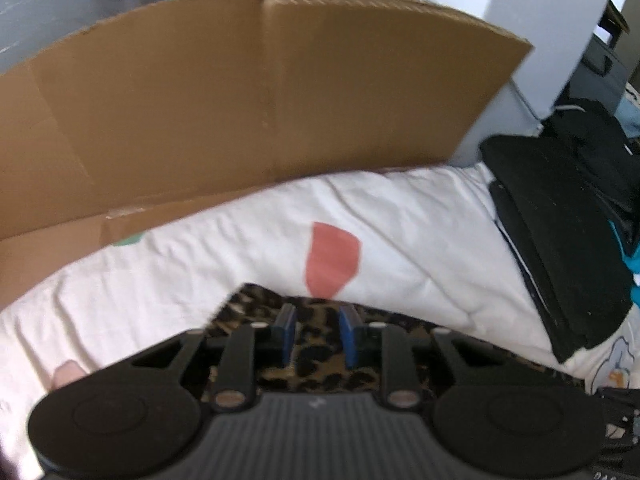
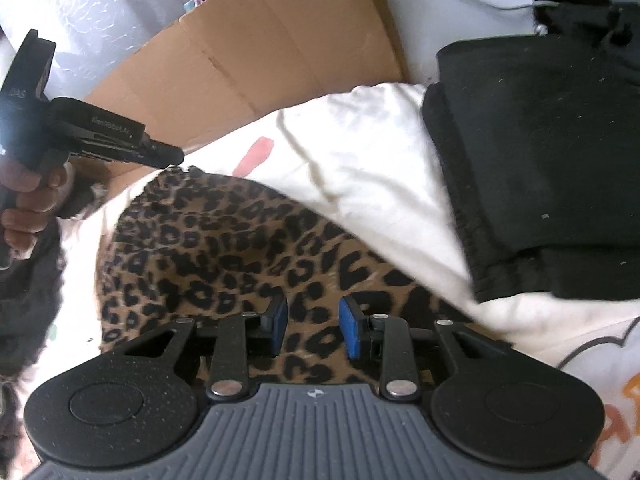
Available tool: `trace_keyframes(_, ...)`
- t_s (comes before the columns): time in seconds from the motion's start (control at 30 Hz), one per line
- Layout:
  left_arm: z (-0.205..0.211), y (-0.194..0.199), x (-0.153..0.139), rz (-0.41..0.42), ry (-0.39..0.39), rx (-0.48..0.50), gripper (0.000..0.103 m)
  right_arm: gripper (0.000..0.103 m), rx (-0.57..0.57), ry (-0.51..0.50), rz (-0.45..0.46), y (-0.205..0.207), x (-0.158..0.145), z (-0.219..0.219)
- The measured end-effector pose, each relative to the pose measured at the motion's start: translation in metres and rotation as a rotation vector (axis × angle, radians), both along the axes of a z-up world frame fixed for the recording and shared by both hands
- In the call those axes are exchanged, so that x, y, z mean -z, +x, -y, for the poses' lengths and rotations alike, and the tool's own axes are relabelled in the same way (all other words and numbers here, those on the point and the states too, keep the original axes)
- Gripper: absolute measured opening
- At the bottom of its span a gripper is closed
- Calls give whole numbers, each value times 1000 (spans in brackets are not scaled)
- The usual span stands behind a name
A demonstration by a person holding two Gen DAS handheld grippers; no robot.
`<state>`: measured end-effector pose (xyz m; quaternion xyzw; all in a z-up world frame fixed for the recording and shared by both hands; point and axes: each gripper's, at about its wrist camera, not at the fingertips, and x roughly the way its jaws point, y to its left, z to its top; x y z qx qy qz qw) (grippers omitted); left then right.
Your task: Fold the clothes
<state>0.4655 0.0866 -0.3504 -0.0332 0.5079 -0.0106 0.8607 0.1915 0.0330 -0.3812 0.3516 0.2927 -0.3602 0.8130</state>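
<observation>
A leopard-print garment [image 2: 224, 248] lies on the white bedspread [image 2: 360, 152]; it also shows in the left wrist view [image 1: 316, 344]. My left gripper [image 1: 318, 336] is open, its blue pads over the garment's far edge. In the right wrist view the left gripper [image 2: 176, 158] reaches in from the left, its tip at the garment's far corner. My right gripper [image 2: 313, 328] is open, hovering over the near part of the garment, holding nothing. A folded black garment [image 2: 540, 160] lies to the right.
A flattened cardboard box [image 1: 240, 100] stands along the far side of the bed. A pile of dark clothes [image 1: 560, 220] lies at the right, with something turquoise [image 1: 636, 264] beside it. The bedspread has a red patch [image 1: 332, 260].
</observation>
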Motion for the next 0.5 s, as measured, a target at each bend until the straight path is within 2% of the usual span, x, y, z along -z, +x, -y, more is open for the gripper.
trace_keyframes(0.2, -10, 6, -3, -9, 21, 31, 22, 33, -20, -22, -15, 11, 0, 6)
trace_keyframes(0.33, -9, 10, 16, -56, 24, 40, 17, 33, -40, -31, -33, 17, 6, 7)
trace_keyframes(0.5, -3, 12, 41, -104, 50, 55, 16, 33, -35, -36, -78, 15, 20, 13)
